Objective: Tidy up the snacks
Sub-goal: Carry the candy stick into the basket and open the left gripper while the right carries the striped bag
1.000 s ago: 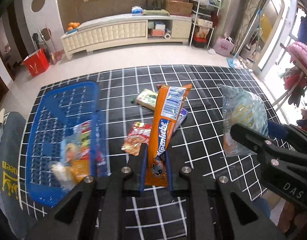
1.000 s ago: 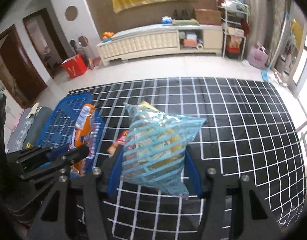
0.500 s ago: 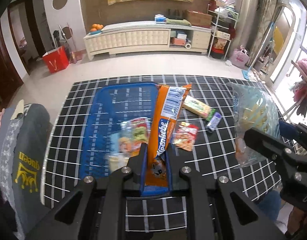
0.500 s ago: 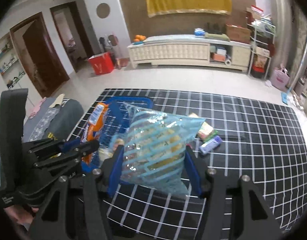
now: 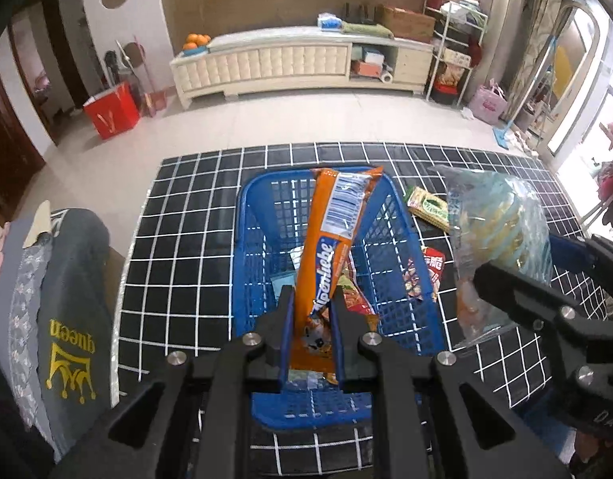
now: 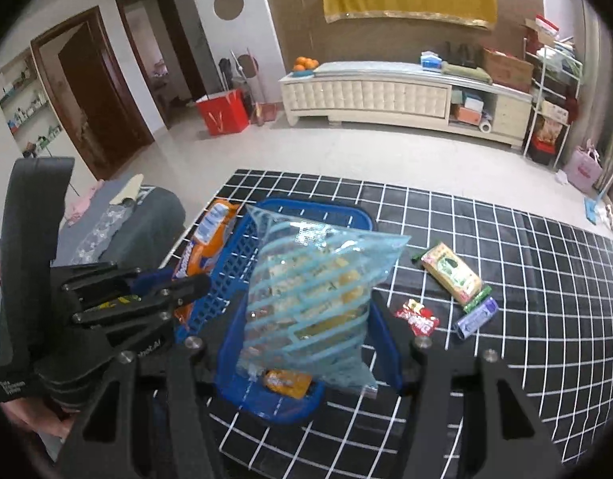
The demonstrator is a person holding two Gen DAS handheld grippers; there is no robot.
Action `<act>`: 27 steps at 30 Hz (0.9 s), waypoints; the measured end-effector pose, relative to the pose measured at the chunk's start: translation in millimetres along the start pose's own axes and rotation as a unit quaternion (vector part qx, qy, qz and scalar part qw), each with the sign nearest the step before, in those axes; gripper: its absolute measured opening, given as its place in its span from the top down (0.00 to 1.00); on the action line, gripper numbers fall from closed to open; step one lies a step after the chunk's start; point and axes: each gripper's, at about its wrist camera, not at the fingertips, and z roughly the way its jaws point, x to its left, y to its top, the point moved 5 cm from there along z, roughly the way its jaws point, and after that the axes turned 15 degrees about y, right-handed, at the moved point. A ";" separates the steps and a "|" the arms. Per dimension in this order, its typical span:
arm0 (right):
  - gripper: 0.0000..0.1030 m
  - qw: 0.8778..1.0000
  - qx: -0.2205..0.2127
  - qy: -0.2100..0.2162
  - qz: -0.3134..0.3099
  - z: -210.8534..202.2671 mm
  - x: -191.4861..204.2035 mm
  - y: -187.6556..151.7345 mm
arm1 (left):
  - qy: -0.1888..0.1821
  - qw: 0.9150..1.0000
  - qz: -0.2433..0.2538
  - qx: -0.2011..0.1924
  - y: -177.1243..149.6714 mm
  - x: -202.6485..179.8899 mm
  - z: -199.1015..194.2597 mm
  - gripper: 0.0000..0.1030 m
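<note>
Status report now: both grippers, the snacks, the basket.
Left gripper shut on orange pack. Right gripper shut on blue striped bag. Both over blue basket. Three snacks loose on mat; nothing blocking.

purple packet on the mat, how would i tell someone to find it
Start at the blue basket on the black grid mat. Three loose snacks lie on the mat to its right. The purple packet is the farthest from the basket, a small tube just past the end of the green-and-tan pack; the red packet lies nearer the basket.
</note>
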 end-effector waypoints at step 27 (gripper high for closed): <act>0.39 0.998 0.059 -0.004 0.029 75.6 -35.5 15.6 | -0.015 0.999 -0.005 0.046 33.3 3.6 90.0 0.43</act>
